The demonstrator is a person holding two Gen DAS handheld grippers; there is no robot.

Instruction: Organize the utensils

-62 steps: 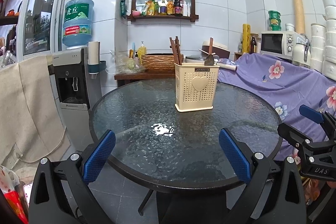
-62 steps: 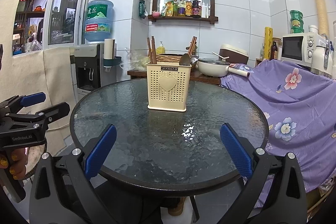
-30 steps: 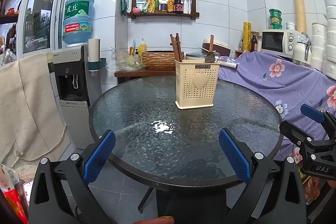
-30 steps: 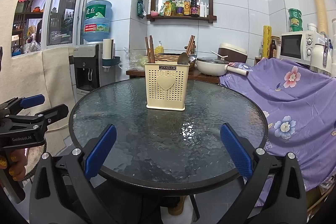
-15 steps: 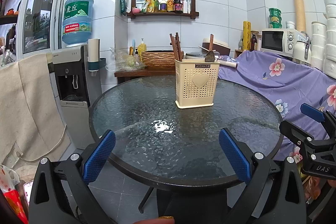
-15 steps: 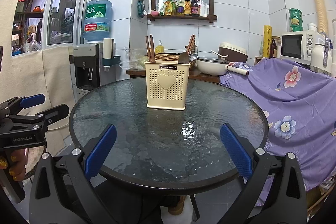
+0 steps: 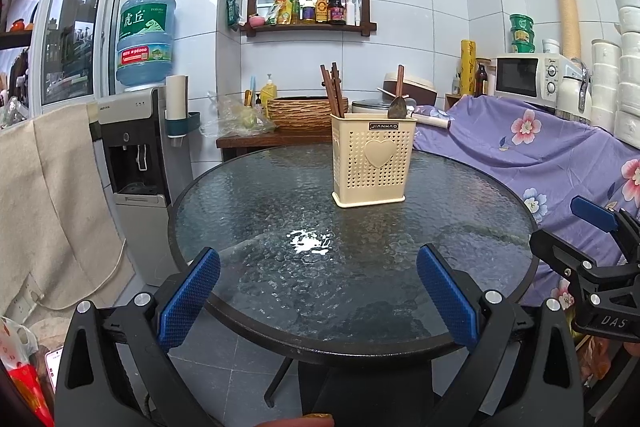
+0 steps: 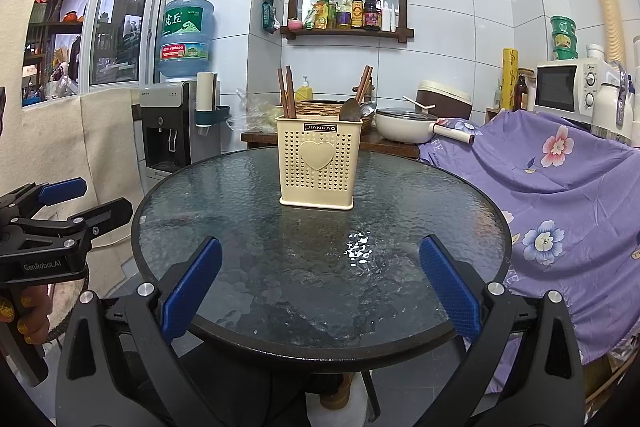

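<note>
On the far half of the round glass table [image 7: 248,211] stands the cream holder [image 7: 373,163], upright, its heart facing you. Brown chopsticks [image 7: 332,90] lean out of its left compartment. From the right side rise a dark spoon [image 7: 397,107] and another brown handle [image 7: 400,79]. The right view also shows the holder [image 8: 318,163], with chopsticks [image 8: 287,91] on the left and the spoon [image 8: 350,110] on the right. The rest of the glass lies bare, with a bright glare patch in front of the holder.

Your left gripper [image 7: 318,295] hangs at the near edge of the table, well apart from the holder, its blue fingers [image 7: 188,297] spread wide with nothing between them. Your right gripper [image 8: 320,293] sits likewise at the near rim, fingers [image 8: 450,285] wide apart and empty. Each gripper shows at the edge of the other's view: the right one [image 7: 588,251] beside the table on the right, the left one [image 8: 68,205] off the table's left edge, with your hand [image 8: 24,315] gripping it from below.

Behind the table stands a low wooden bench [image 7: 276,141] with a woven basket [image 7: 298,113]. A water dispenser [image 7: 136,163] stands at left, and a purple flowered cloth [image 7: 520,147] at right, below a microwave [image 7: 528,77]. On the tiled wall hangs a shelf [image 7: 308,27] of bottles.
</note>
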